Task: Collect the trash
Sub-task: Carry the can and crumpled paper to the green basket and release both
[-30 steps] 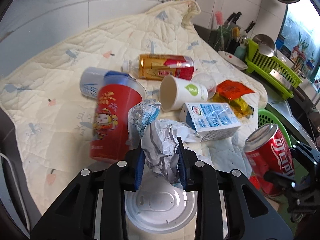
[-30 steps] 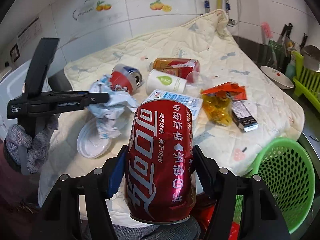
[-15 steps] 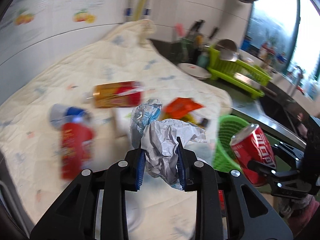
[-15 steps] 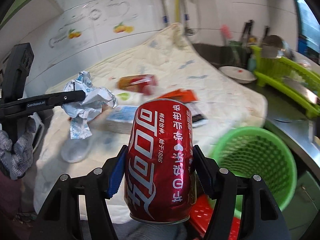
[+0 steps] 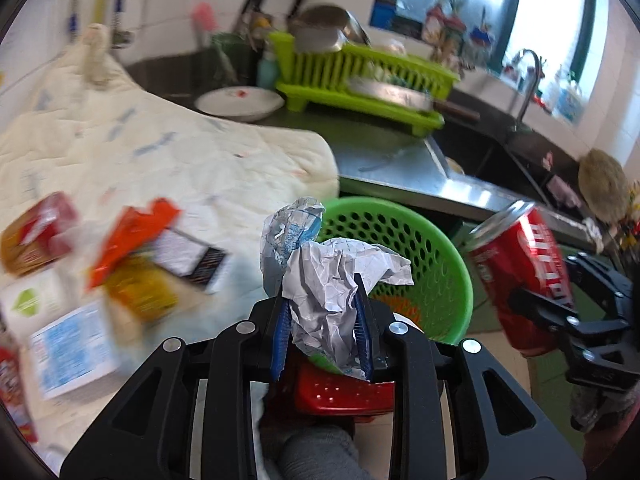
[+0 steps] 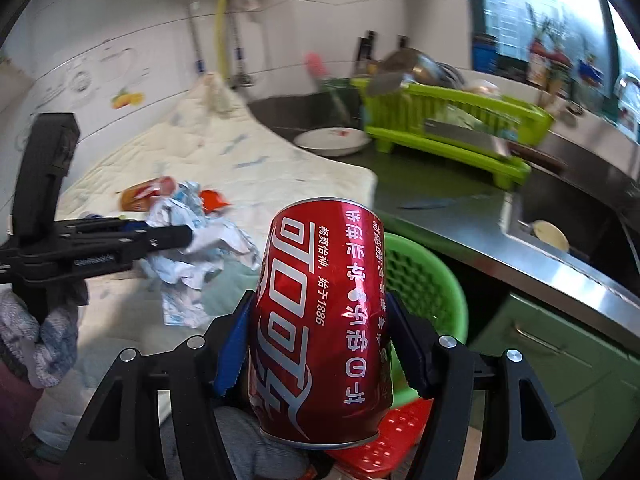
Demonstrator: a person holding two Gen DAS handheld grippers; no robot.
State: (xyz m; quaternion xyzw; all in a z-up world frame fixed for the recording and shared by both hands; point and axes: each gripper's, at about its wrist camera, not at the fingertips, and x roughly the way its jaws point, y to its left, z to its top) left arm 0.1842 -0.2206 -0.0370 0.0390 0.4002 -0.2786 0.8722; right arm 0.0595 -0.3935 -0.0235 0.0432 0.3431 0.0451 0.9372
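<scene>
Both tools have been swung away from the littered quilt (image 5: 168, 160) toward the green basket (image 5: 448, 264), compared with a second ago. Crumpled paper (image 5: 332, 300) is clamped in the left tool (image 5: 322, 336), in front of the basket's near rim. A red cola can (image 6: 320, 320) is gripped upright in the right tool (image 6: 320, 344), the basket (image 6: 432, 280) seen just behind it. Other trash is left lying on the quilt.

Home kitchen: sink (image 5: 500, 152), dish rack (image 5: 360, 76).
</scene>
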